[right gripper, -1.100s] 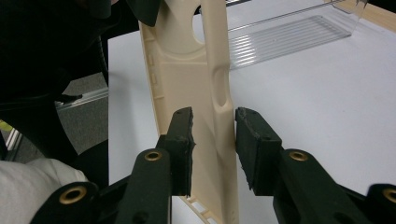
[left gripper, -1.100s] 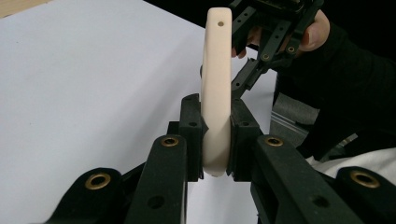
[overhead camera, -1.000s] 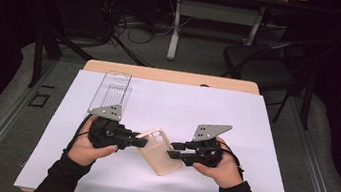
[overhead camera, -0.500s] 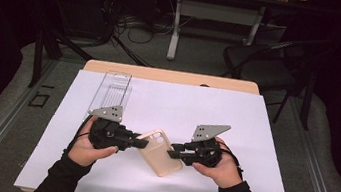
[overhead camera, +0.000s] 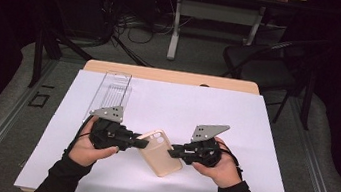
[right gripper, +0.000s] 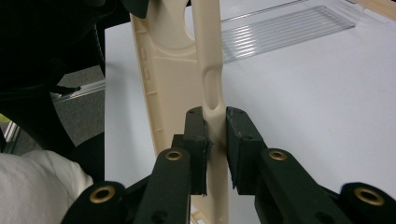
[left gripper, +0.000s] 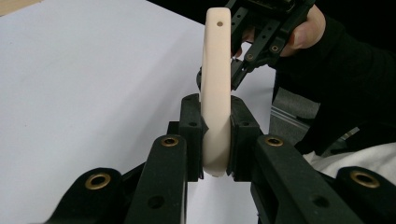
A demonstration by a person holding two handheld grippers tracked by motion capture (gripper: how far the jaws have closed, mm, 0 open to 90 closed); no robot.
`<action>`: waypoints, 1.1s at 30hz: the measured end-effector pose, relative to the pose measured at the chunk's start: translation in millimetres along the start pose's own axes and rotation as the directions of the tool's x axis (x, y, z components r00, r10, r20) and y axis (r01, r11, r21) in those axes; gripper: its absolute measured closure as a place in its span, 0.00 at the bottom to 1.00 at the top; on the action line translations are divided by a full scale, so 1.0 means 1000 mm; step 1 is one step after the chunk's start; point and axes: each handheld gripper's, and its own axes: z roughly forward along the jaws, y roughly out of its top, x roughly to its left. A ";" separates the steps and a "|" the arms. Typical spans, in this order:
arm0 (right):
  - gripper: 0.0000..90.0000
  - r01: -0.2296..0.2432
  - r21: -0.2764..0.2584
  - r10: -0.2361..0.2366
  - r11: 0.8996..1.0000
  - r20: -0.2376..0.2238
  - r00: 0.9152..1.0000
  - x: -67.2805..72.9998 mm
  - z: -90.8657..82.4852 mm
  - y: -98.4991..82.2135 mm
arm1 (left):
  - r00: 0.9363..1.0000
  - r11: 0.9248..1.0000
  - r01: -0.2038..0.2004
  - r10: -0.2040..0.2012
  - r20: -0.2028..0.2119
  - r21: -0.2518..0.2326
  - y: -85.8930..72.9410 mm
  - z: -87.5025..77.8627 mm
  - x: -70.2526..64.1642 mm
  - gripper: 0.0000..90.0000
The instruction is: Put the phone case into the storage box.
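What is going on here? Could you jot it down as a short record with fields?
Held thing: beige phone case, lifted over the table between both grippers
Left gripper: shut on one edge of the case
Right gripper: jaws have just been closing, pads now pressing the case's side rail
Surface: white sheet on a wooden table
Also there: clear plastic tray, far left, apart from the hands

Black jaws of the right gripper (right gripper: pixel 215 140), just closing, clamped on a beige plastic phone case's (right gripper: pixel 175 79) rim; ribbed clear plastic tray (right gripper: pixel 285 28) beyond on white-covered table (right gripper: pixel 317 93).
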 end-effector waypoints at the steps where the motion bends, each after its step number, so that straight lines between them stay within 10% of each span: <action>1: 0.89 0.002 0.000 -0.002 1.000 0.003 1.000 0.000 0.000 0.000 | 1.000 1.000 0.002 -0.002 -0.001 0.000 0.000 0.000 0.000 0.88; 33: 0.91 0.069 0.007 -0.069 0.998 0.050 0.996 0.003 -0.002 0.002 | 1.000 1.000 0.024 -0.025 -0.019 -0.007 -0.001 0.002 0.002 0.88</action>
